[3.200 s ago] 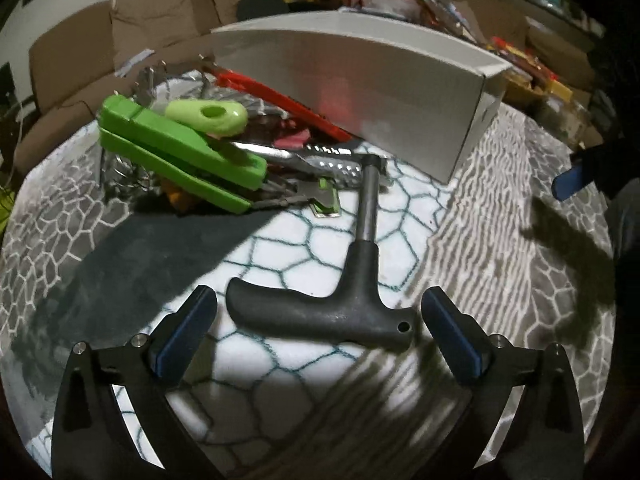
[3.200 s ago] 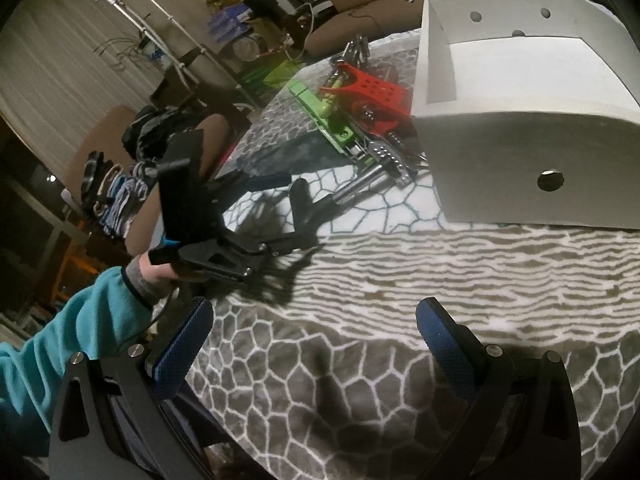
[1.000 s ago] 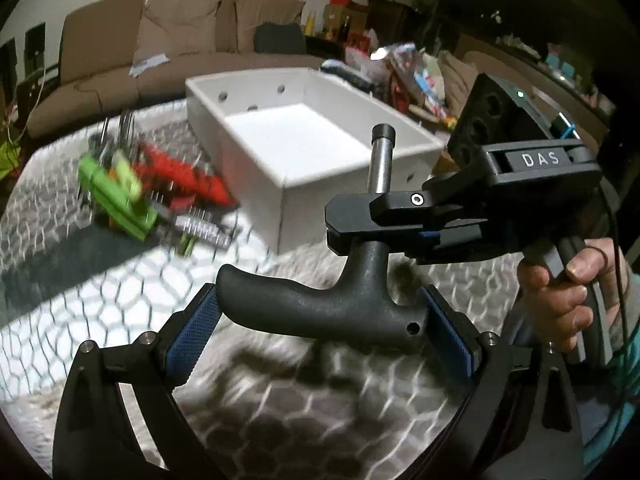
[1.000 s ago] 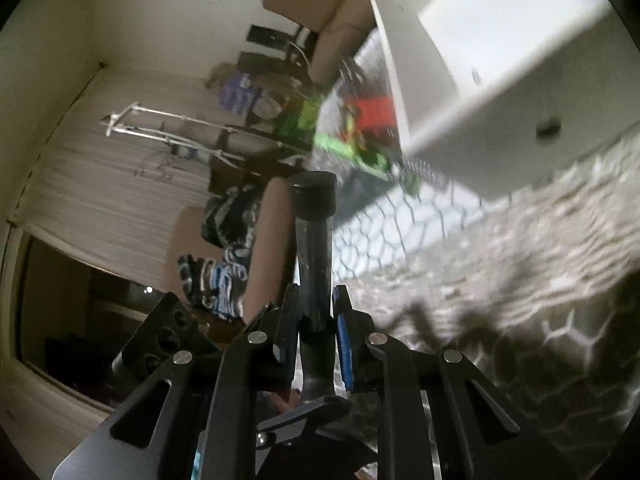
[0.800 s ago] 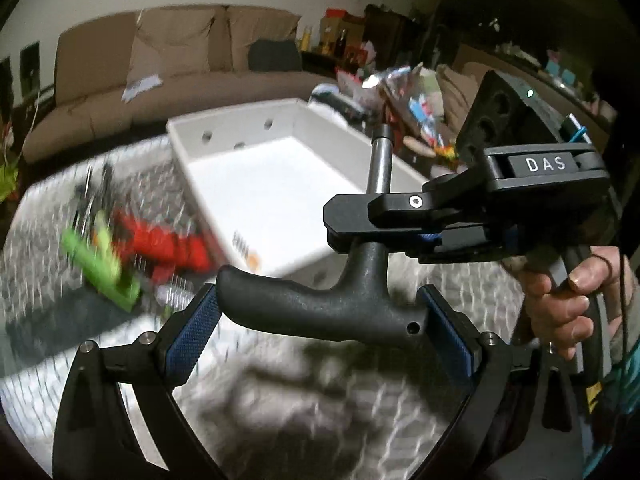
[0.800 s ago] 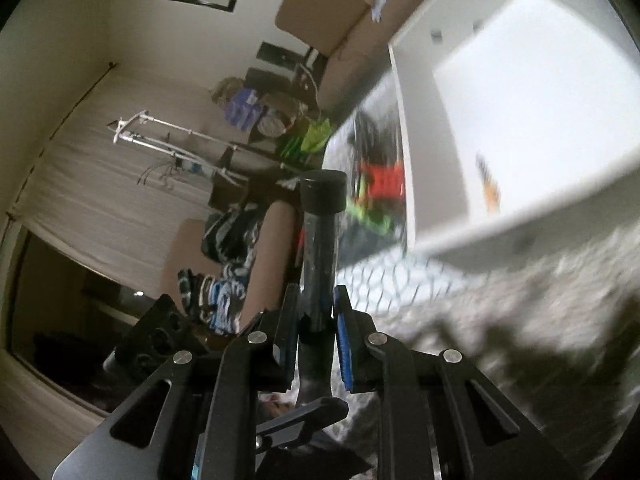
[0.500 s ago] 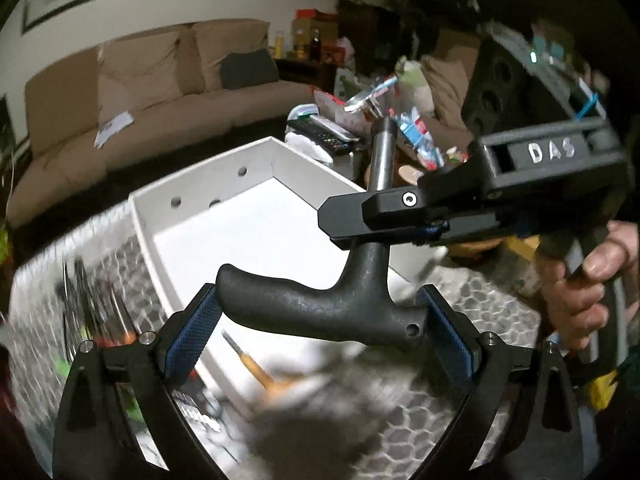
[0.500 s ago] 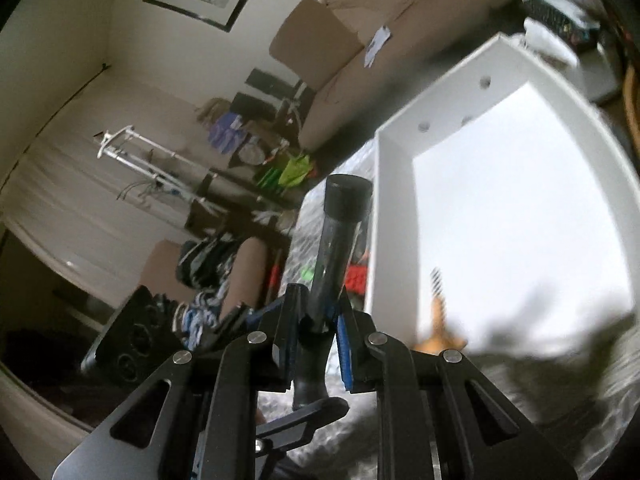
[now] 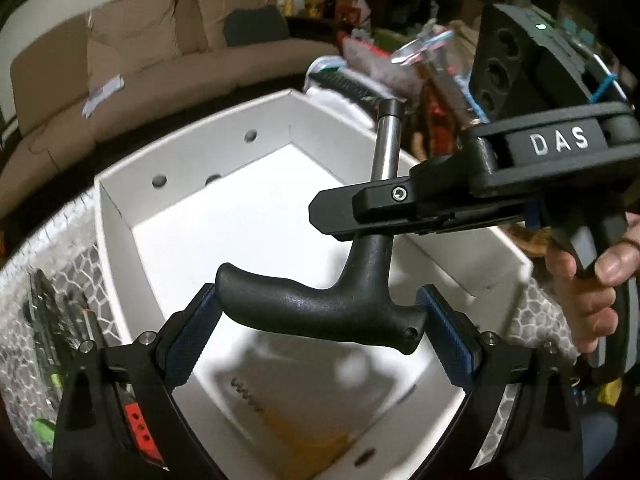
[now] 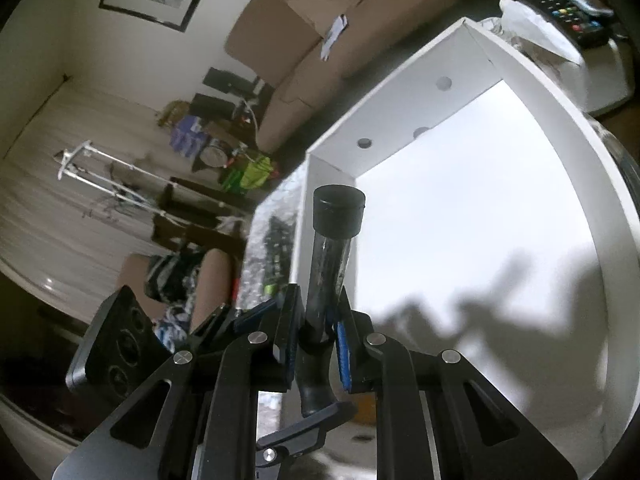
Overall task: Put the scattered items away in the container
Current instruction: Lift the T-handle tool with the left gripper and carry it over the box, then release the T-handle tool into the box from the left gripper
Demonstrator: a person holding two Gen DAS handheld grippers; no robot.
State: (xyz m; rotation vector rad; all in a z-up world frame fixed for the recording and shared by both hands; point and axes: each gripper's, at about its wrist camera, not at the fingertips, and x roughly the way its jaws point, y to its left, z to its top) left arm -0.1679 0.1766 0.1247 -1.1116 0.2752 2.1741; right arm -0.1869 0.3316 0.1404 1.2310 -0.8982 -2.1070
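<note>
A black T-handle tool with a steel shaft hangs over the open white box. My left gripper is shut on the ends of its handle. My right gripper is shut on its shaft, and shows from the side in the left wrist view. An orange-handled tool lies on the box floor, blurred. The box also shows in the right wrist view.
Scattered red and green items lie on the patterned cloth left of the box. A brown sofa stands behind. Clutter and a remote control sit beyond the box's far side.
Both grippers have carried the T-handle tool from over the cloth to above the box interior. The pile of items has slid to the left edge of view.
</note>
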